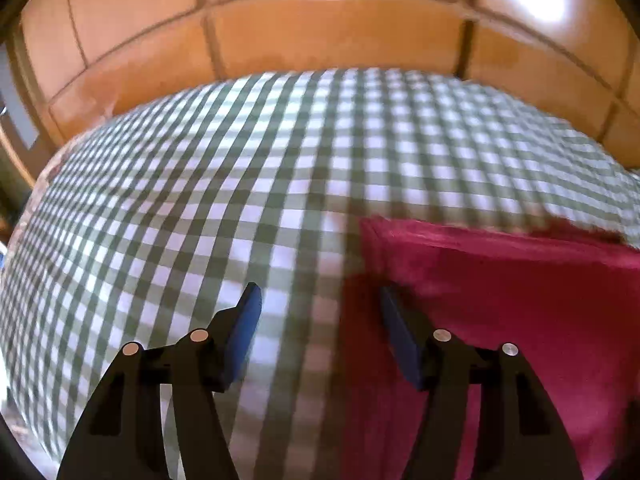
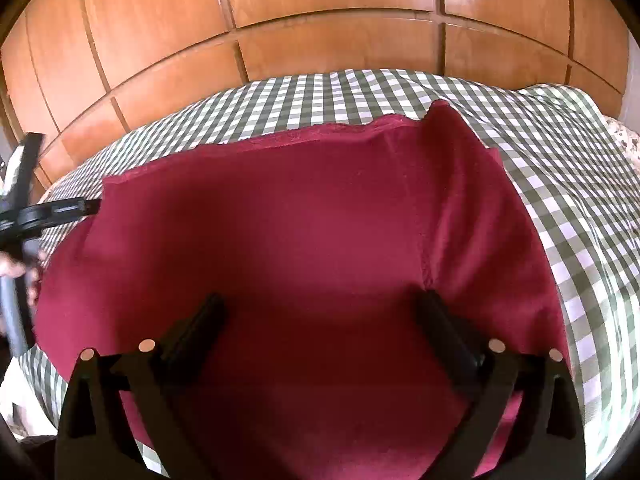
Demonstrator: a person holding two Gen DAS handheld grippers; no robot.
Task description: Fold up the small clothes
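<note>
A dark red garment [image 2: 300, 232] lies spread on a green-and-white checked cloth [image 2: 560, 168]. Its right part is folded over along a lengthwise crease. In the left wrist view the garment [image 1: 500, 300] fills the lower right. My left gripper [image 1: 320, 300] is open with blue pads, hovering over the garment's left edge; its right finger is above the red fabric and its left finger above the checked cloth. It also shows in the right wrist view [image 2: 72, 210] at the garment's left edge. My right gripper [image 2: 320, 312] is open and empty, low over the middle of the garment.
The checked cloth [image 1: 200, 200] covers a raised soft surface. Wooden cabinet doors [image 2: 320, 20] stand right behind it. A floral fabric [image 2: 624, 140] shows at the far right edge. The left wrist view is motion-blurred.
</note>
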